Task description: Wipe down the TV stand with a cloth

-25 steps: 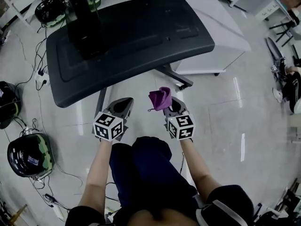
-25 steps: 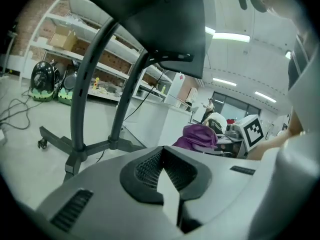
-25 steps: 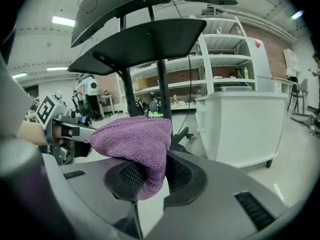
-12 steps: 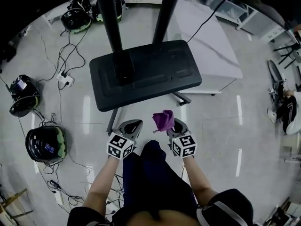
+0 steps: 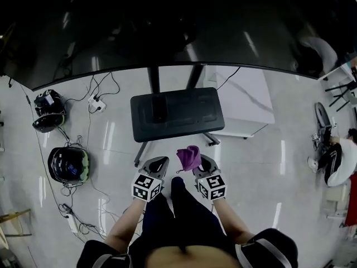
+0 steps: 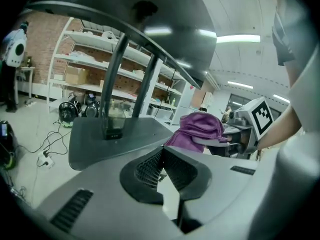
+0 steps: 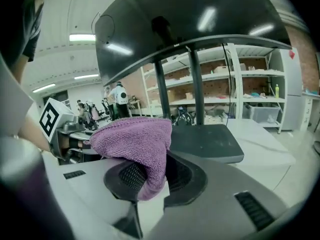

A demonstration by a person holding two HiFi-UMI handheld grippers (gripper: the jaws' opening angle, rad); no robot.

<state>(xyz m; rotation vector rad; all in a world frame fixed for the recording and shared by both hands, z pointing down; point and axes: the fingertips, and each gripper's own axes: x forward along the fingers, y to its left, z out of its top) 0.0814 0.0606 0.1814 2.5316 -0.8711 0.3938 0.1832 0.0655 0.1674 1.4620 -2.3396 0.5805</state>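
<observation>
The TV stand's dark base [image 5: 177, 114] lies on the floor ahead of me, its two posts rising to the big dark screen [image 5: 167, 32] overhead. My right gripper [image 5: 202, 164] is shut on a purple cloth [image 5: 189, 157], held in the air short of the base's near edge. In the right gripper view the cloth [image 7: 136, 140] bulges over the jaws, with the base [image 7: 206, 140] beyond it. My left gripper [image 5: 156, 165] hovers beside the right one, shut on nothing. In the left gripper view, my left gripper [image 6: 162, 155] has the cloth [image 6: 200, 126] and the base [image 6: 112, 136] ahead.
Two helmets [image 5: 68, 165] [image 5: 47, 110] lie on the floor at the left among cables and a power strip [image 5: 95, 102]. A white cabinet [image 5: 245, 108] stands right of the base. A person [image 5: 334, 161] is at the far right. Shelving [image 7: 235, 84] lines the back wall.
The head view has pulled up and back: the stand base looks smaller and farther, and the screen has come into view. Both grippers stay together, the cloth still gripped.
</observation>
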